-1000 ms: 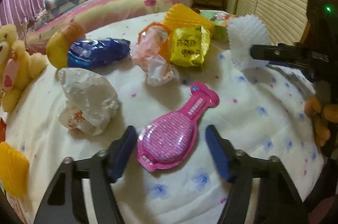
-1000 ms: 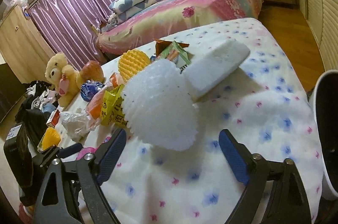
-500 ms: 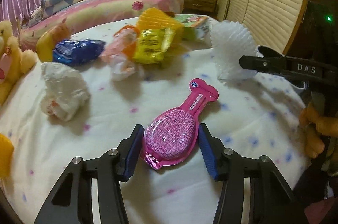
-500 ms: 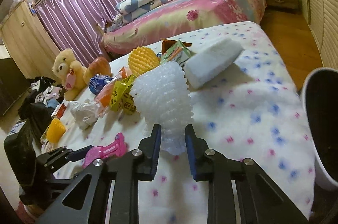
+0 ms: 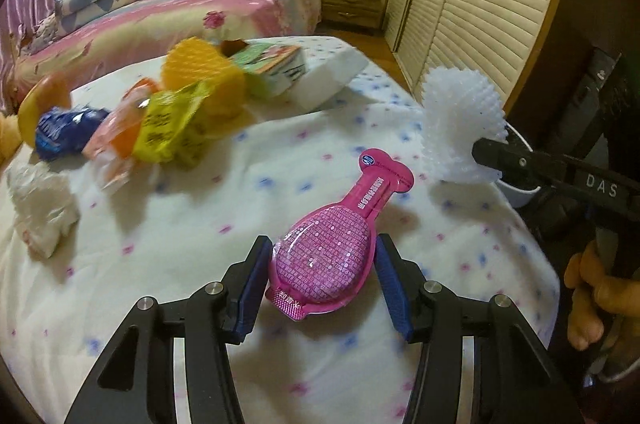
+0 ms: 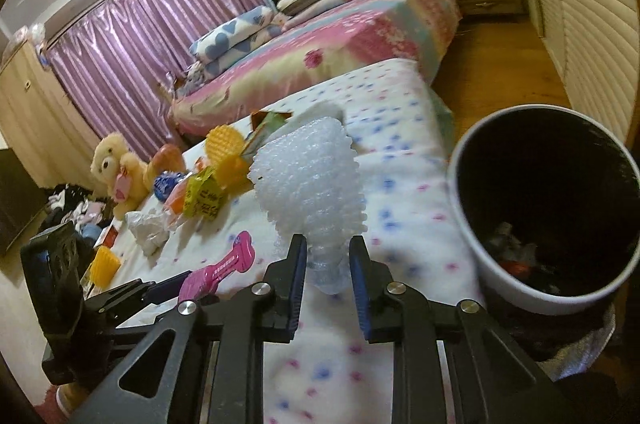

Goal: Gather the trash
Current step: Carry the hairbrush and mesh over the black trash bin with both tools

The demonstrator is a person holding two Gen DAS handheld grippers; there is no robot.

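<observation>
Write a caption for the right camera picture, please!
Right gripper lifts white foam net beside the bin.

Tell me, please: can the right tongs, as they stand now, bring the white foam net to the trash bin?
Probably yes. The right tongs are shut on the white foam net, lifted off the bed, and the trash bin stands open just to their right, with nothing visible between them.

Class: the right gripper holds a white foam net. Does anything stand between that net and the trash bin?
Nothing visible does. The white foam net, clamped in the right gripper, is raised over the bed, and the trash bin stands open just to its right.
</observation>
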